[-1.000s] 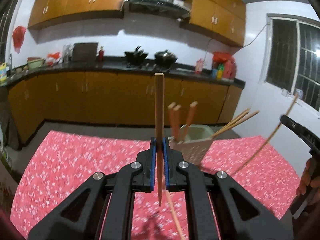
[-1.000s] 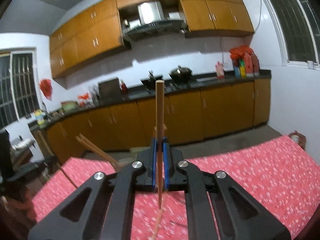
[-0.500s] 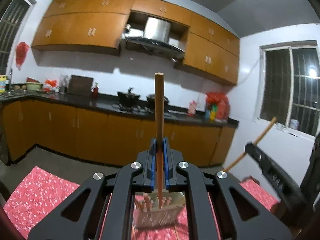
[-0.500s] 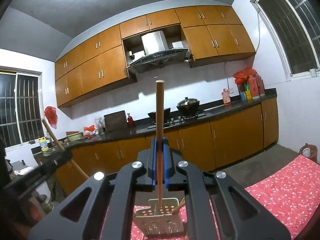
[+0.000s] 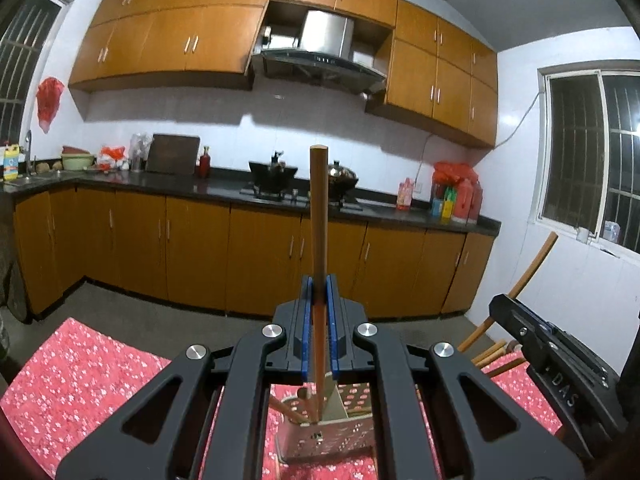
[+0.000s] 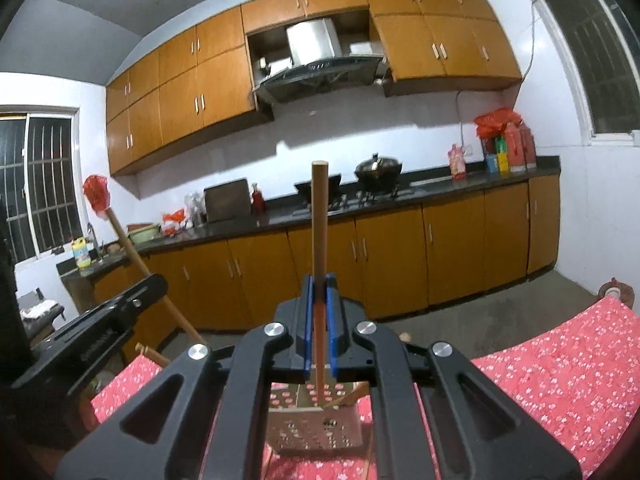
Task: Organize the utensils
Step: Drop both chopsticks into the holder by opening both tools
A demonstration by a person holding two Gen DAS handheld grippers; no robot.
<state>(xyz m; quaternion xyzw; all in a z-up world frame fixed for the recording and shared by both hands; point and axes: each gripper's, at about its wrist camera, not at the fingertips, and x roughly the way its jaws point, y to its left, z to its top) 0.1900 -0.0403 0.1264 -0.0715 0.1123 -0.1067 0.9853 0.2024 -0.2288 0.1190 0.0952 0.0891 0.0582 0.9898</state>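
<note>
My left gripper [image 5: 319,312] is shut on an upright wooden chopstick [image 5: 319,216]. The stick's lower tip hangs inside the perforated metal holder [image 5: 328,436], right below the jaws, beside other chopsticks [image 5: 286,404]. My right gripper [image 6: 319,312] grips a second upright chopstick [image 6: 320,220] over the same holder [image 6: 316,428]; its jaws are opening, and the stick is still between the pads. Each gripper shows in the other's view: the right gripper [image 5: 532,332] at the right edge, the left gripper [image 6: 120,316] at the left, each with its slanted chopstick.
The holder stands on a table with a red flowered cloth [image 5: 80,368]. Loose chopstick ends [image 5: 492,354] stick out near the right gripper. Beyond the table are a grey floor, orange kitchen cabinets [image 5: 192,256] and a dark counter with pots.
Both grippers have come in over the holder from either side. It was ahead of the fingers and now sits right under them, with both chopstick tips lowered into it.
</note>
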